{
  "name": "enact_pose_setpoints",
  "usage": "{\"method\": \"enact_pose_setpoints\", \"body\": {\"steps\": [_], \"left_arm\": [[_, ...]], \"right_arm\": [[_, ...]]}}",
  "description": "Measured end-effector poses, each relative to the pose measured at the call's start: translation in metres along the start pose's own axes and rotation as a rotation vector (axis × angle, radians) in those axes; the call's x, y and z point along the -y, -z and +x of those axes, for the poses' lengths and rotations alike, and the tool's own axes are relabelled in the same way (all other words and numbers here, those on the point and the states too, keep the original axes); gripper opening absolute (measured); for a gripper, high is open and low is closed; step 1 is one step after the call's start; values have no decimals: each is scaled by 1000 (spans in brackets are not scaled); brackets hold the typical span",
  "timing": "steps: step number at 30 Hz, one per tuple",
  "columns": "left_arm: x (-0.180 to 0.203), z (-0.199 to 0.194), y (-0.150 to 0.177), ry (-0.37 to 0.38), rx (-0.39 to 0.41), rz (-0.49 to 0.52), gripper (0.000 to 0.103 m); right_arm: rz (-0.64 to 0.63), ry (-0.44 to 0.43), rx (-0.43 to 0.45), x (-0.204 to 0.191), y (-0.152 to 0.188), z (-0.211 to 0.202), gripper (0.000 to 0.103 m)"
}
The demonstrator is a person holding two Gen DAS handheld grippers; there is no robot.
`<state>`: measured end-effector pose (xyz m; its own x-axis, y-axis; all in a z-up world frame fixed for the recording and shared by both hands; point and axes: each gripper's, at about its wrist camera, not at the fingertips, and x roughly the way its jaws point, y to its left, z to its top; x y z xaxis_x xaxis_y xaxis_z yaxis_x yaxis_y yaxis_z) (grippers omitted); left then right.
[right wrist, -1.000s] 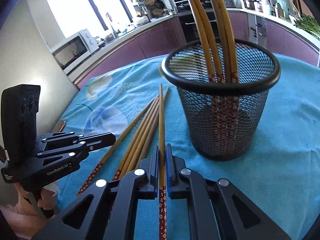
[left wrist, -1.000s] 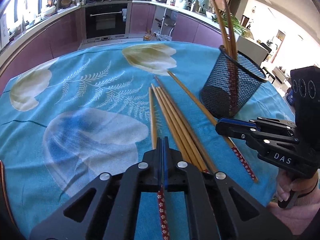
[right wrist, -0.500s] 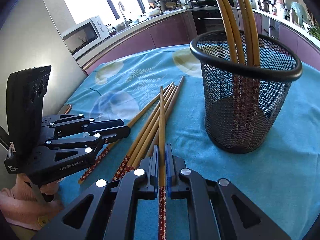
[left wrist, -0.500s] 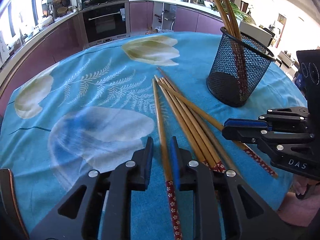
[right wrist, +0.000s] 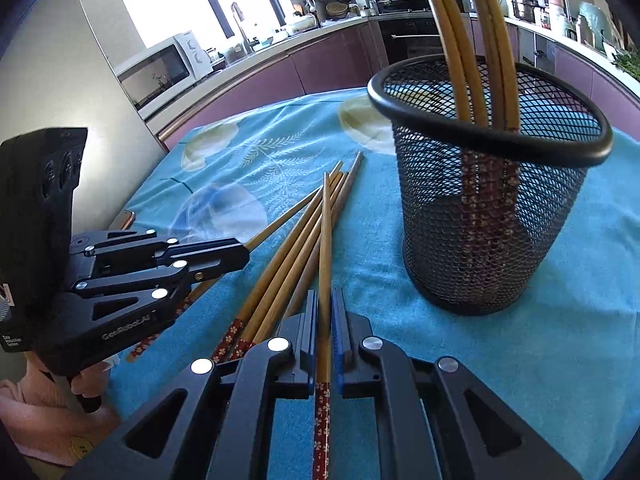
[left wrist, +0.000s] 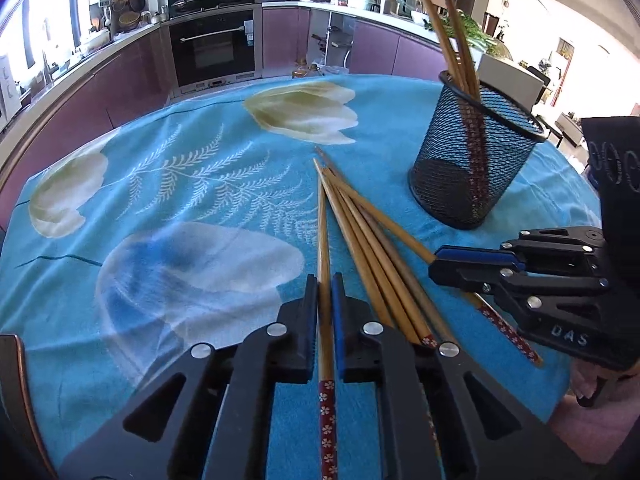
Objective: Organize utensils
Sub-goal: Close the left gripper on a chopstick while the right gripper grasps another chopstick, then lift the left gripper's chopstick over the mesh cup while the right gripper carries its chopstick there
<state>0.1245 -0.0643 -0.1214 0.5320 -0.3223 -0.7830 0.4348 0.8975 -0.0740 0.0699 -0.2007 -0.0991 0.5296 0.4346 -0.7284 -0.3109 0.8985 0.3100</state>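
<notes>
My left gripper (left wrist: 325, 284) has its jaws closing tight on a wooden chopstick (left wrist: 323, 220) with a red flowered end, which lies along the cloth. My right gripper (right wrist: 325, 300) is shut on another such chopstick (right wrist: 326, 232), pointing at the table. Between them lie several loose chopsticks (left wrist: 372, 248) in a fan. A black mesh holder (right wrist: 492, 240) stands upright to the right with several chopsticks (right wrist: 460, 60) leaning in it. Each wrist view shows the other tool: the right gripper (left wrist: 434, 264) at the right, the left gripper (right wrist: 242, 254) at the left.
A blue tablecloth (left wrist: 180, 200) with pale flowers covers the round table. Its near edge runs just under both tools. A person's hand (left wrist: 588, 392) holds the right tool. Purple kitchen counters, an oven (left wrist: 216, 48) and a microwave (right wrist: 160, 68) stand beyond the table.
The left gripper's jaws opened around the chopstick half a second ago and are shut on it again. The right gripper stayed shut on its chopstick and barely moved.
</notes>
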Motion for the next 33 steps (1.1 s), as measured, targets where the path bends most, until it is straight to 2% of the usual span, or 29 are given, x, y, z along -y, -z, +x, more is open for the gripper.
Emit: {"method": "enact_pose_setpoints", "body": {"steps": [4,9,13,24,29,32,33], "left_arm": [[4,-6,4,28,3,13,8],[0,-8,7,-5,12,-16,8],[-5,-17,7,19,31,-31,8],[8,2,11,75,-35,30,8],[6,11,6,98,-54,47,14],[5,14,1,110,-62,33,14],[4,15,0,108,-61,28,10]], "right_arm": [[-2,-11,9,1,0,-4,6],[0,-14,5,2,1,-4,6],[4,-12,3,5,2,-5,6],[-30,36,-28,3,1,0,8],[-43,46,-29,3,-1,3,8],[-44,43,-27,3,-1,1,6],[-45,40,-21,3,-1,-1,6]]}}
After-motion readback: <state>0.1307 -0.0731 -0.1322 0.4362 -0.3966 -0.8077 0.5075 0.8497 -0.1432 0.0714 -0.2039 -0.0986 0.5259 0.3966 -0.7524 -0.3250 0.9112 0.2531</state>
